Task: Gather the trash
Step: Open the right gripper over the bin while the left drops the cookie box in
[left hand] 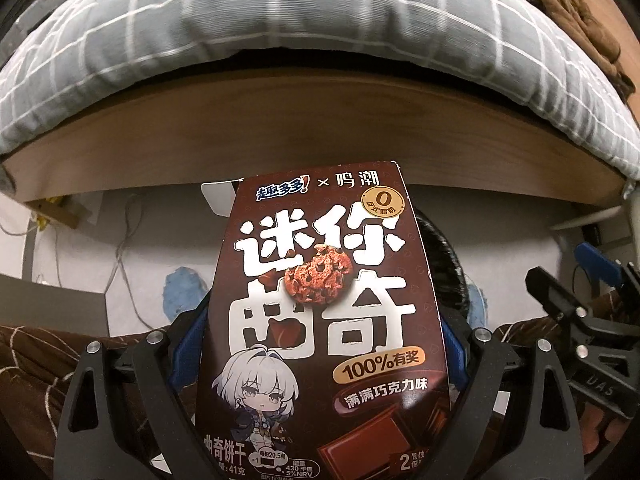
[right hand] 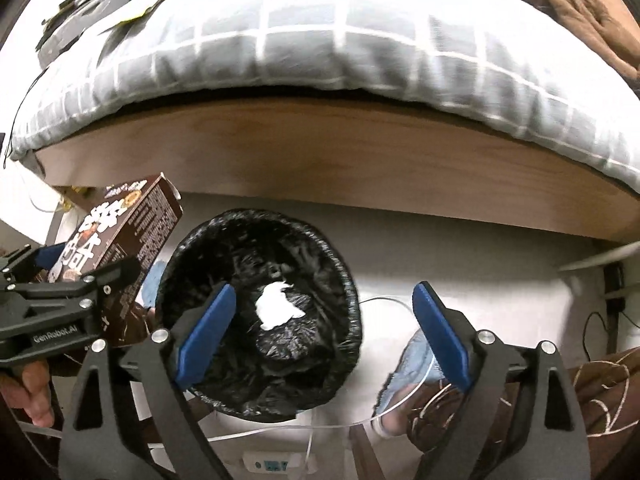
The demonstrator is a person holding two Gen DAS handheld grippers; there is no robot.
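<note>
Cookie box: the brown cookie box (left hand: 324, 320) sits clamped between the blue pads of the left gripper (left hand: 320, 344), printed front facing the left wrist camera, long axis running straight out along the fingers, open top flap at the far end.
Box position: held in the air just beside the bin's left rim, over the white floor (right hand: 460, 248); seen from the right wrist, the box (right hand: 120, 232) tilts up and away from the bin.
Left gripper pose: angled steeply down, jaws wide but pressing on the box's two long sides; a hand (right hand: 34, 388) grips its handle at the lower left of the right wrist view.
Trash bin: a round bin lined with a black bag (right hand: 260, 308) stands on the floor in front of the wooden bed frame (right hand: 320, 152); a white crumpled scrap (right hand: 278, 304) lies inside, near the middle.
Right gripper: the right gripper (right hand: 320, 336) points steeply down over the bin, jaws spread wide apart, nothing between them.
Surroundings: grey checked bedding (right hand: 340, 40) overhangs the frame; a white cable (right hand: 384, 304) trails on the floor by the bin's right rim.
</note>
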